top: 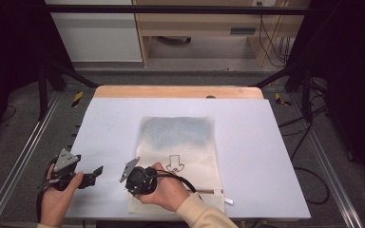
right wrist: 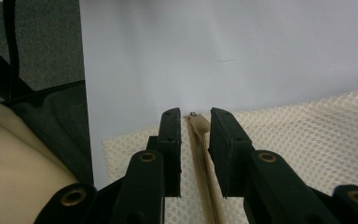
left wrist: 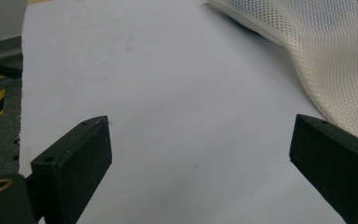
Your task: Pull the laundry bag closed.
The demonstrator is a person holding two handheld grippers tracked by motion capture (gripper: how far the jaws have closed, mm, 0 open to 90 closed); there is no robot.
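1. Right gripper [right wrist: 195,122]: jaws drawn narrow, one on each side of the tan zipper [right wrist: 199,140] of the mesh bag [right wrist: 307,135]; a slim gap shows on each side of the zipper, so cannot tell whether the pads press on it.
2. Zipper end just at the fingertips of the right gripper, the zipper line running back between the jaws toward the gripper body.
3. Seen from above, right gripper [top: 129,176] held over the near left corner of the mesh bag [top: 180,142], pointing toward the bag's left edge — the bag stretching away ahead and to the right of it, flat on the white table sheet [top: 256,142].
4. Black arrow mark [top: 174,163] on the bag just beyond the right hand [top: 166,190].
5. Left gripper [left wrist: 200,144]: jaws standing wide, nothing between them but bare white sheet [left wrist: 168,93].
6. Mesh bag [left wrist: 326,51] off to the right of the left gripper's jaws, its edge passing close by the right jaw's tip — not gripped.
7. From above, left gripper [top: 95,173] just beside the right one, off the bag's left edge, in the left hand [top: 59,192].
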